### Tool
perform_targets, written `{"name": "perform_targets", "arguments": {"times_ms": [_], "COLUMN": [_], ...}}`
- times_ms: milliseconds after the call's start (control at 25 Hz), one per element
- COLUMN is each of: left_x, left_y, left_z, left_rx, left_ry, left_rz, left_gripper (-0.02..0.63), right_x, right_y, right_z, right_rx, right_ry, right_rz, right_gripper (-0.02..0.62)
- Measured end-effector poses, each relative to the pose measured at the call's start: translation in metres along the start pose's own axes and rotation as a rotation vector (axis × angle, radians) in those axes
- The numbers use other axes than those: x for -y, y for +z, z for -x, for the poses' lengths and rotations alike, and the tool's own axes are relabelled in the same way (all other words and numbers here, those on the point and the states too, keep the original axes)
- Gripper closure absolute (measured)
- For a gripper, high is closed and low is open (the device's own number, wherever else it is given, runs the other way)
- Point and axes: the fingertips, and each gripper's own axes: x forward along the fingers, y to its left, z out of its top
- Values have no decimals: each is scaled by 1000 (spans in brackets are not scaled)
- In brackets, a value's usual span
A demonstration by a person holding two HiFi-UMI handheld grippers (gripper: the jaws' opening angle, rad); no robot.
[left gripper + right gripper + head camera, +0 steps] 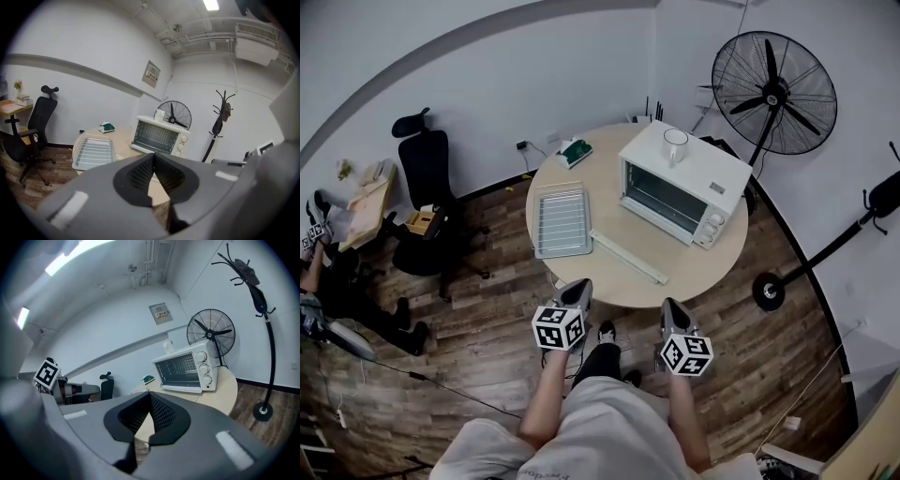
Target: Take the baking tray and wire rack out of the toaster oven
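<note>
The tray [536, 227] is lying on the table [698, 267], just left of the oven [680, 183], and the rack [562, 216] is resting on top of it. The oven door is standing closed, so I am judging that both things are already out and the task is nearly finished. The left gripper [577, 291] and the right gripper [673, 311] are hanging at the near table edge, well apart from the tray. Both are keeping their jaws closed with nothing between them, probably because nothing remains to carry.
</note>
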Motion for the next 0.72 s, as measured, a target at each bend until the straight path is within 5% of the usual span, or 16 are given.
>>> {"name": "perform_targets", "arguments": {"times_ms": [720], "left_x": [7], "left_y": [-7], "left_z": [14], "left_rx": [1], "left_ry": [-7], "left_rz": [4], "left_gripper": [551], "right_x": [-11], "right_y": [-13], "right_z": [15], "right_rx": [-22], "right_ry": [7], "right_rz": [26], "right_gripper": [600]}}
